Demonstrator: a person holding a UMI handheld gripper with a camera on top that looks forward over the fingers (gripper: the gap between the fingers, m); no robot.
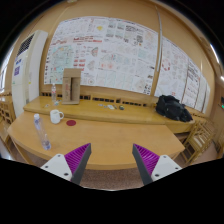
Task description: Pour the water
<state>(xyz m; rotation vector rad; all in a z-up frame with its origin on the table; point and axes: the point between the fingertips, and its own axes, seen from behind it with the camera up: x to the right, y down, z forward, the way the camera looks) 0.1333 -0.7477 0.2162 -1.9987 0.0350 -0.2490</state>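
A clear plastic water bottle (41, 132) stands upright on the near wooden table (110, 140), to the left of and beyond the left finger. A white mug (56, 116) stands on the far table behind it. My gripper (112, 162) is open and empty, with its purple pads wide apart over the near table's front edge. Nothing lies between the fingers.
A black bag (173, 108) sits on the far table (120, 108) at the right. A brown box (72, 86) stands at the back left by the wall. Chairs (200, 140) stand at both sides. Posters (110, 45) cover the wall.
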